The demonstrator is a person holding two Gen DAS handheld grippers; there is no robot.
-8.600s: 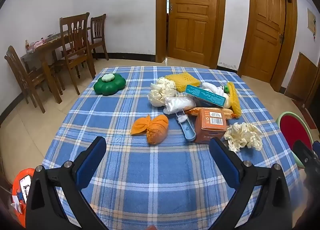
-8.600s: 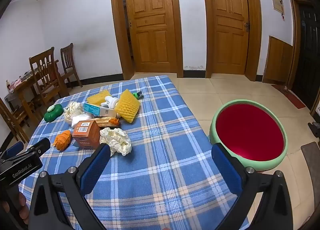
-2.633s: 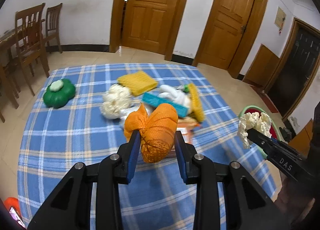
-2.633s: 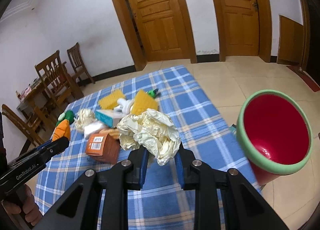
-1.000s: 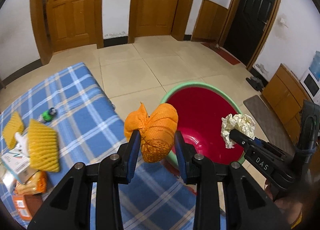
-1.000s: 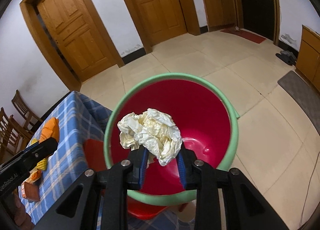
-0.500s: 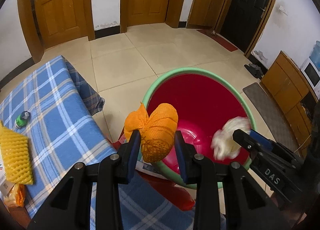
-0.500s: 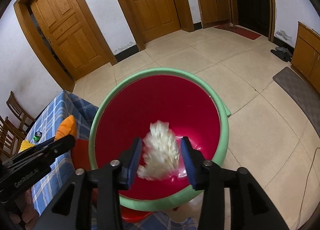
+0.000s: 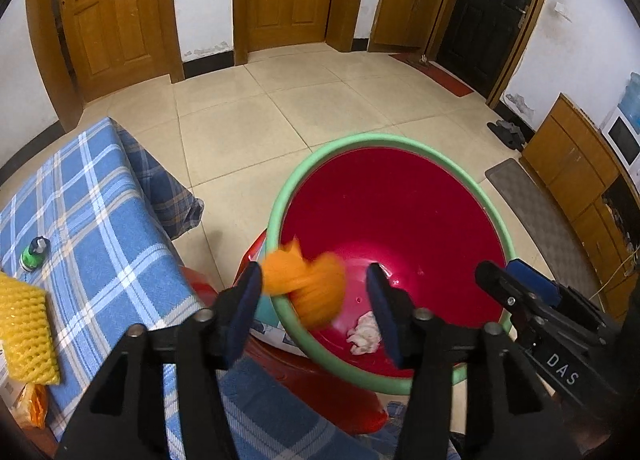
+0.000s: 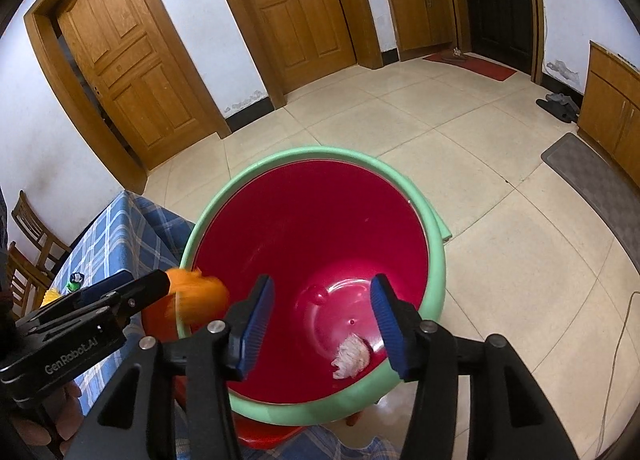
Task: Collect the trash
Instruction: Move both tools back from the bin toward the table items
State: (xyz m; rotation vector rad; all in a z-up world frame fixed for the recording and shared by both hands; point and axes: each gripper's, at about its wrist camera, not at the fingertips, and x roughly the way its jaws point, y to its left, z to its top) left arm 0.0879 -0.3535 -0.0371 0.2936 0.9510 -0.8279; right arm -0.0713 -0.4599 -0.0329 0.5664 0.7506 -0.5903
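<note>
L gripper (image 9: pixel 314 300) just let go; orange bundle (image 9: pixel 306 288) dropping into basin (image 9: pixel 400 141).

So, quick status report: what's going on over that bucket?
Both hand-held grippers open: left, right. Orange mesh bundle blurred over red bucket's green rim; crumpled paper inside. Nothing blocking.

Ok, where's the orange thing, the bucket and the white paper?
orange bundle (image 9: pixel 306 290): left wrist view, its blurred middle.
bucket (image 10: pixel 304 153): right wrist view, far green rim.
paper (image 10: pixel 352 356): right wrist view, its middle.
</note>
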